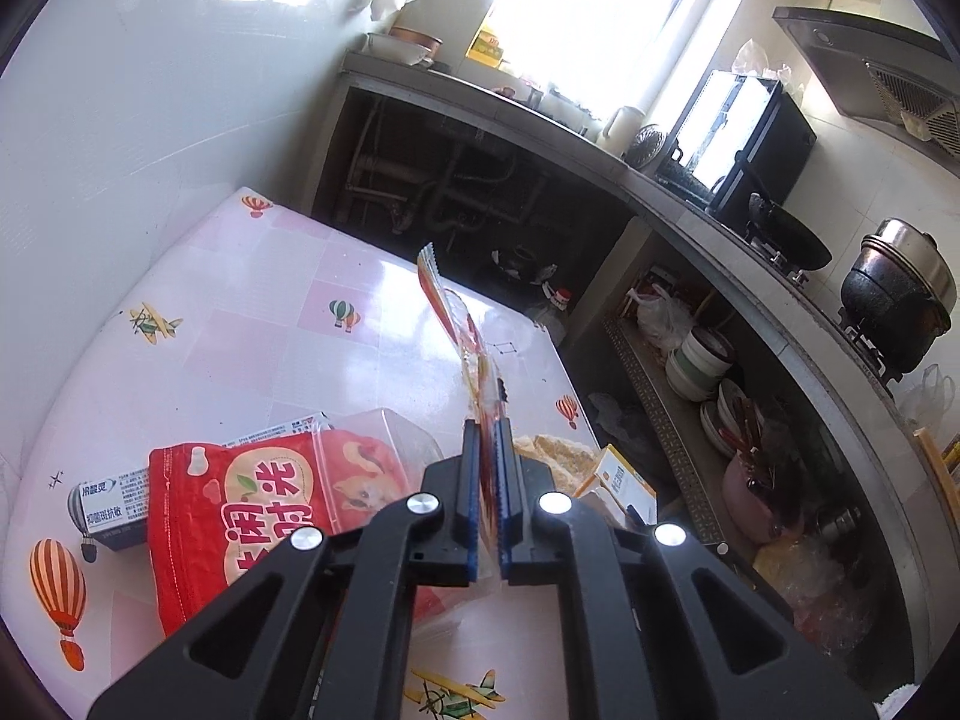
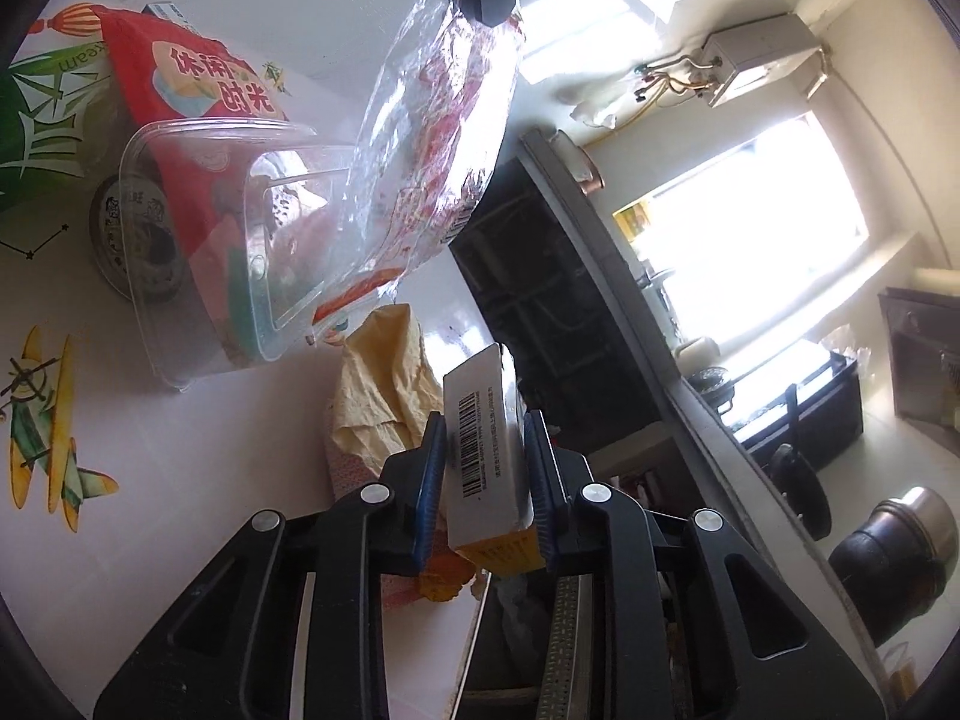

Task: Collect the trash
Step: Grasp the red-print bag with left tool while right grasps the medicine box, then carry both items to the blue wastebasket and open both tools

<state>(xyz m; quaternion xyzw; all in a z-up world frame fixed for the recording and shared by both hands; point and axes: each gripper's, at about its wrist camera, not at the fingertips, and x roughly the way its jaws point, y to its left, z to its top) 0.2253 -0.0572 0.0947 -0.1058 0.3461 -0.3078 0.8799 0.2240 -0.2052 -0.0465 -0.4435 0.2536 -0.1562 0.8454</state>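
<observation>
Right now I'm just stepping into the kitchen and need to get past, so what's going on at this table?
Someone is clearing trash with two handheld grippers. The left gripper holds a clear plastic wrapper up above the table. The right gripper clamps a small barcoded box. A red snack bag and a clear tub remain.

glossy tablecloth (image 1: 252,324); clear crinkly plastic wrapper (image 2: 432,138); smooth cardboard box (image 2: 486,450).

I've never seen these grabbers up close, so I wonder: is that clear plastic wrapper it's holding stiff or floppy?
Probably floppy: the clear wrapper hangs crumpled and sagging below the left gripper, pinched at one edge only. It likely weighs almost nothing, being thin enough to see through. It might slip, since the film looks glossy.
</observation>
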